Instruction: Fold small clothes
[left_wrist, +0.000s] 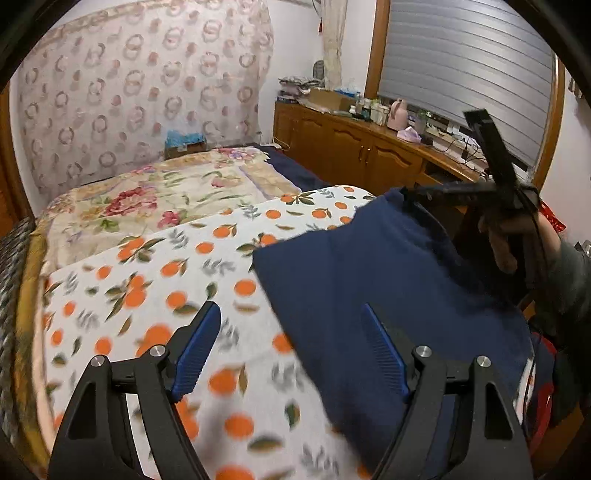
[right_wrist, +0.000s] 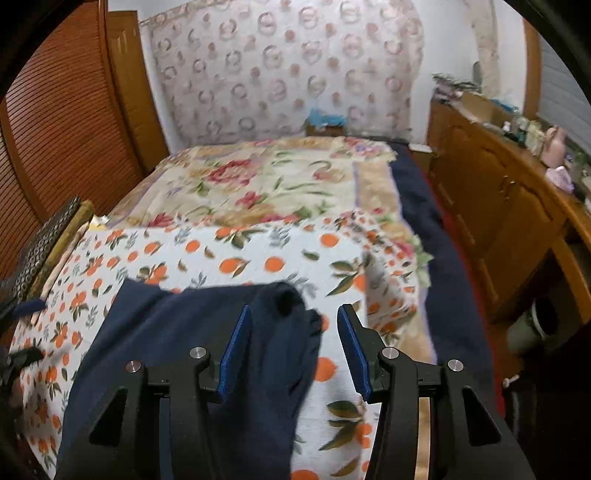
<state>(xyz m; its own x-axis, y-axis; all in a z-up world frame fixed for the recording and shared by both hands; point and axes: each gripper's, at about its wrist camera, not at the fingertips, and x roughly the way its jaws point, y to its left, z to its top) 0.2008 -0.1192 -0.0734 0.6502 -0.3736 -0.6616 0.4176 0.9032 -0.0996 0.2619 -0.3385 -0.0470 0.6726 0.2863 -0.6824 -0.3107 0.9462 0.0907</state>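
A navy blue garment (left_wrist: 369, 277) lies on a white sheet printed with oranges (left_wrist: 166, 266) at the near end of the bed. My left gripper (left_wrist: 290, 314) hovers open over the garment's left edge, its right finger above the navy cloth and its left finger above the sheet. In the right wrist view the garment (right_wrist: 177, 332) stretches to the left, and a bunched, raised fold of it sits between the jaws of my right gripper (right_wrist: 294, 314). Those blue pads stand apart and do not pinch the fold. A person's hand (left_wrist: 502, 240) holds the right tool beyond the garment's far corner.
A floral blanket (left_wrist: 155, 192) covers the far part of the bed. A wooden cabinet (left_wrist: 351, 144) with bottles and boxes runs along the right wall. A louvred wooden door (right_wrist: 55, 110) stands at the left. A dark blue cover (right_wrist: 424, 221) hangs at the bed's right edge.
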